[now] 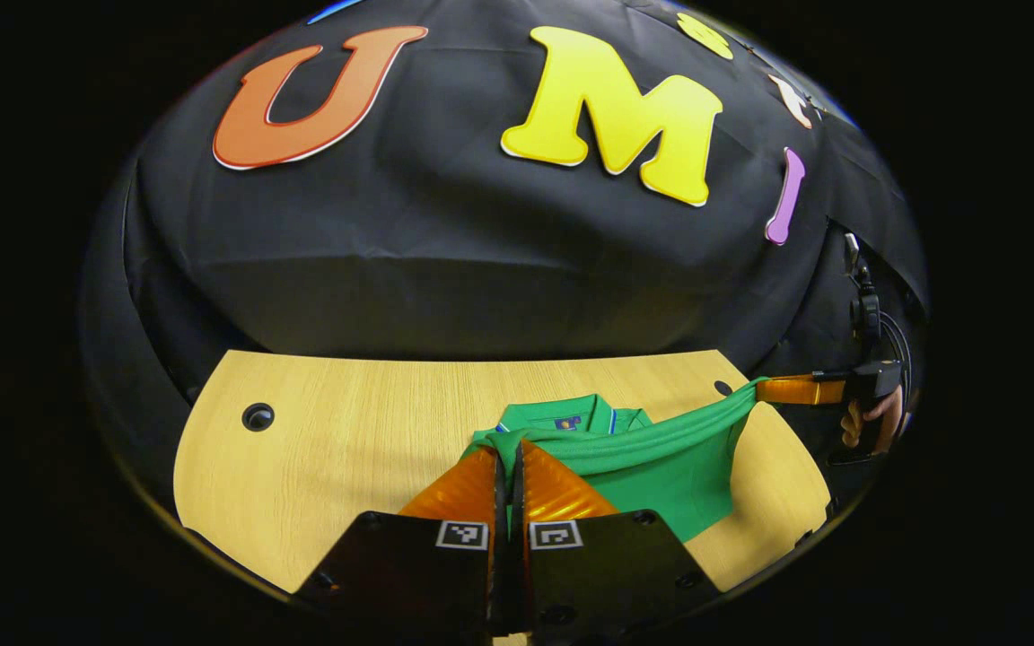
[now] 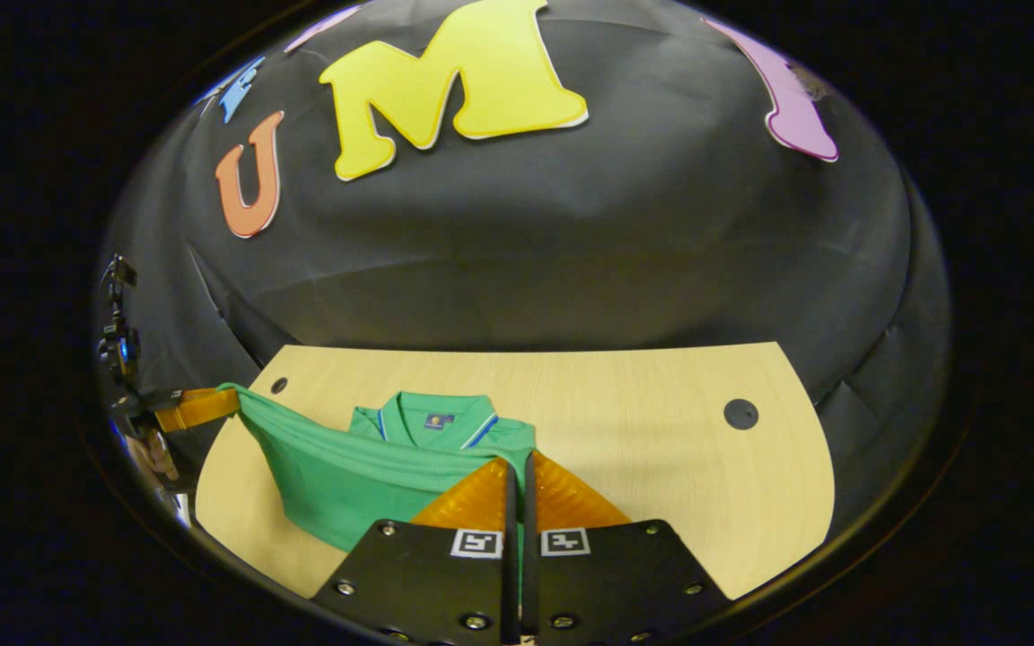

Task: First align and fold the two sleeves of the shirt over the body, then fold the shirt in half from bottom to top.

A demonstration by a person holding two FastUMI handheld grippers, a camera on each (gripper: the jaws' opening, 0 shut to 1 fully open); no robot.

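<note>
A green polo shirt (image 1: pixel 661 475) lies on the wooden table (image 1: pixel 346 467) with its collar (image 1: pixel 571 417) towards the back wall. My left gripper (image 1: pixel 510 449) is shut on a pinch of the shirt's near edge. Far off at the right, my right gripper (image 1: pixel 761 388) grips the other end of that edge, which stretches taut between the two and is raised off the table. In the right gripper view my right gripper (image 2: pixel 519 465) is shut on the shirt (image 2: pixel 346 475), and the left gripper (image 2: pixel 234 397) holds the far corner at the left. The collar (image 2: pixel 432 417) lies flat behind.
The table has a round cable hole (image 1: pixel 258 416) at its back left and another (image 2: pixel 740 414) at its back right. A hand (image 1: pixel 876 417) holds the far gripper. A mount with cables (image 1: pixel 865 309) hangs at the booth's side.
</note>
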